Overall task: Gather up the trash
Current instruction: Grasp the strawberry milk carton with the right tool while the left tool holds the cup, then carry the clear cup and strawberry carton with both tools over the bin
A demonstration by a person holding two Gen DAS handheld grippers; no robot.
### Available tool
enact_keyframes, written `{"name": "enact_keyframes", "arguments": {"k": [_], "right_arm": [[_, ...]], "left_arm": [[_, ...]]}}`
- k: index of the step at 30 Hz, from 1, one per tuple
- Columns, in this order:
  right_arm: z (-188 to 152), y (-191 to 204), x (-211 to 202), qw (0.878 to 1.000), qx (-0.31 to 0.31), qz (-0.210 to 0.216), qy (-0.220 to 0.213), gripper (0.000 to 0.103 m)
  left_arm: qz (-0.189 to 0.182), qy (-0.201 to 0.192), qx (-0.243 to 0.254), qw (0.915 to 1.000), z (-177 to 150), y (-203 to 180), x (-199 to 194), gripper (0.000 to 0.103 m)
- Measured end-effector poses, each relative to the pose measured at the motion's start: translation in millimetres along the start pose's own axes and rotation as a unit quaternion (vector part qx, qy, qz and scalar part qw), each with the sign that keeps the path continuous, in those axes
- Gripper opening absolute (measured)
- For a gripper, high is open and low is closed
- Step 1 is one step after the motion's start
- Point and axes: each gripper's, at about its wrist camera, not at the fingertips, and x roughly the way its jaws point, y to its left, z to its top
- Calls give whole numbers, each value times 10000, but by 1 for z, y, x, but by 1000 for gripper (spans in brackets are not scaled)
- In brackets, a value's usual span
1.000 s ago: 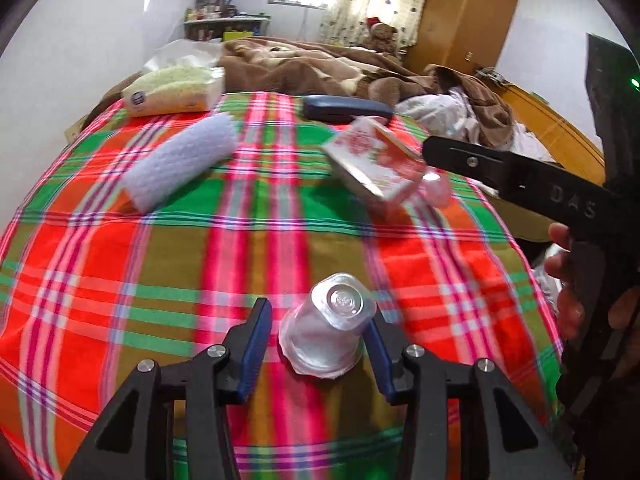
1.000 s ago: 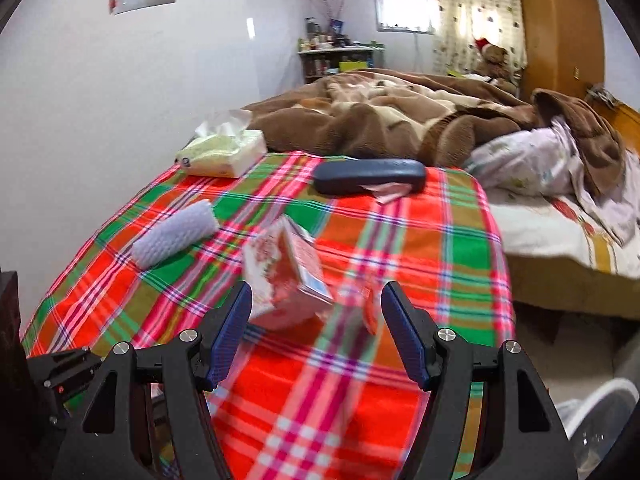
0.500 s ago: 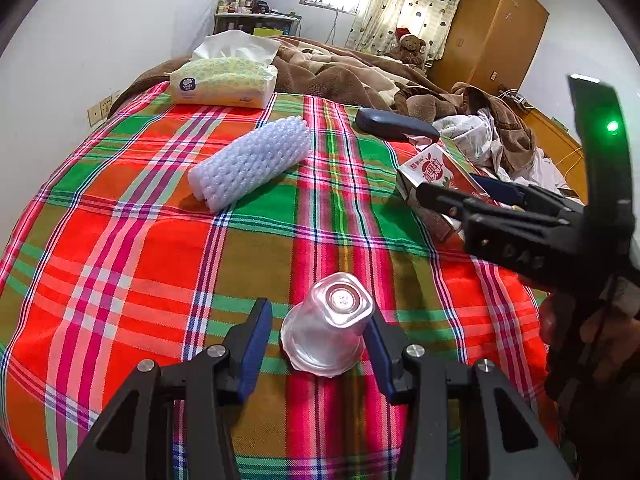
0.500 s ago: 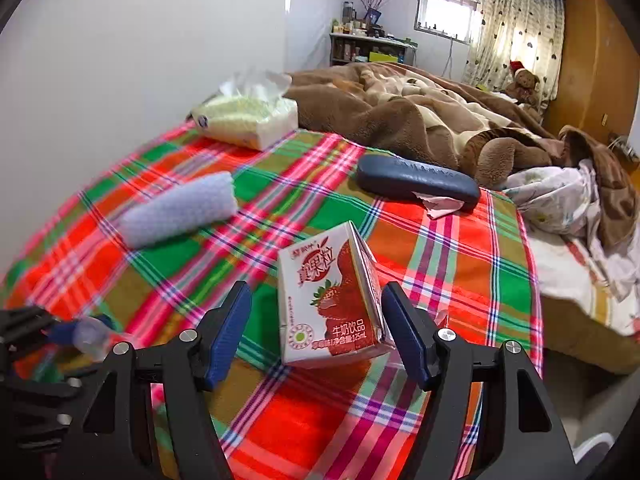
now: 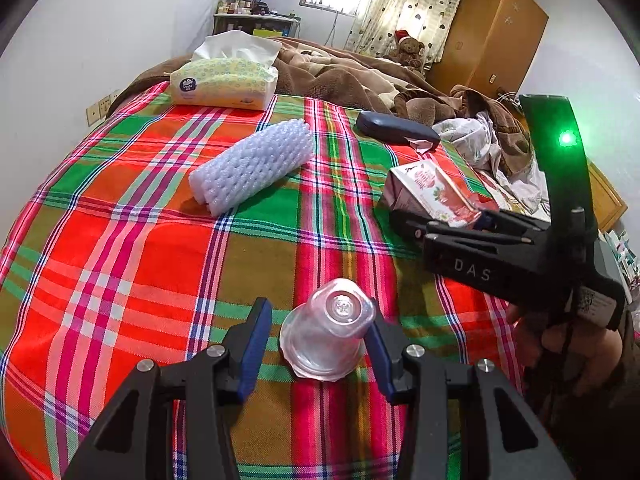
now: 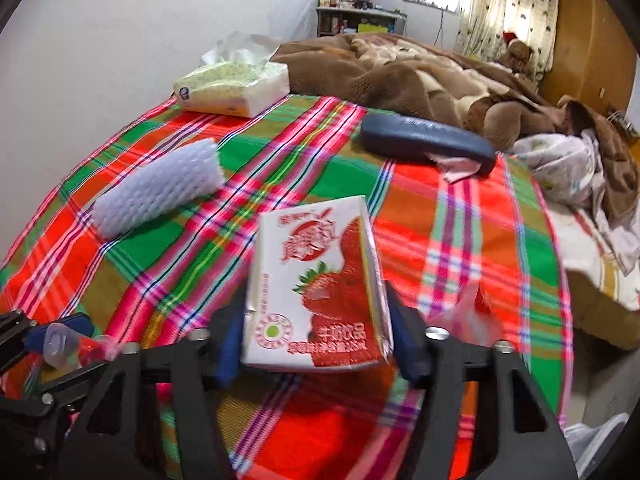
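Right gripper [image 6: 310, 344] has come in over the strawberry milk carton [image 6: 316, 284] compared with a second ago, when the carton sat further ahead of the tips. Its jaws have just been closing, with the carton between them. In the right wrist view both blue pads sit at the carton's side faces and look pressed on. I read that as clamped, though blur makes the contact edge soft. Judgement: grab on the carton is basically made; lift is next.

Left gripper [image 5: 316, 350]: no change in width. The jaws straddle the clear plastic cup [image 5: 330, 336], right pad touching the cup wall, left pad standing off with a visible gap. So the jaws are apart and the cup is not pinched. The view has swung since a second ago, but the cup stays in the same spot between the tips.

Carton: on the plaid bedspread [image 5: 120, 248], near its right edge. It is tilted, printed front facing the right camera, long axis running up and away from the gripper, top end pointing toward the dark glasses case [image 6: 424, 140].

Cup: upside down on the bedspread, base up and leaning toward the left camera, rim on the cloth, axis near vertical.

Other items untouched: bubble wrap roll [image 5: 252, 170] lies mid-bed, tissue pack [image 5: 224, 82] at the far end by the brown blanket [image 5: 352, 76].
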Motion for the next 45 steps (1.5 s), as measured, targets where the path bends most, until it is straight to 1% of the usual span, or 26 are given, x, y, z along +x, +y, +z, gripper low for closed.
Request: {"name": "enact_keyframes", "arguments": {"k": [5, 9, 11, 13, 24, 32, 38, 45], "right_arm": [[-9, 2, -3, 9991, 249, 322, 87, 58], [-16, 3, -8, 9983, 425, 378, 138, 58], [-18, 2, -9, 9976, 511, 450, 154, 58], [-22, 3, -13, 9967, 599, 531, 153, 58], [-40, -3, -30, 9939, 953, 545, 44, 57], [-52, -12, -45, 9907, 1228, 581, -40, 57], [-65, -22, -71, 9876, 1421, 611, -259, 57], [-81, -37, -99, 9863, 1521, 446, -461, 57]], "left_arm": [[56, 5, 41, 10000, 0, -2, 0, 46], [94, 3, 61, 9999, -1, -4, -1, 46], [131, -4, 35, 9999, -1, -3, -2, 41], [112, -1, -3, 9999, -2, -2, -3, 41], [132, -49, 92, 9999, -6, -9, -13, 41], [125, -94, 243, 9996, -13, -22, -28, 41], [63, -210, 485, 9986, -18, -44, -47, 41], [-36, -338, 750, 9966, -25, -73, -65, 41]]}}
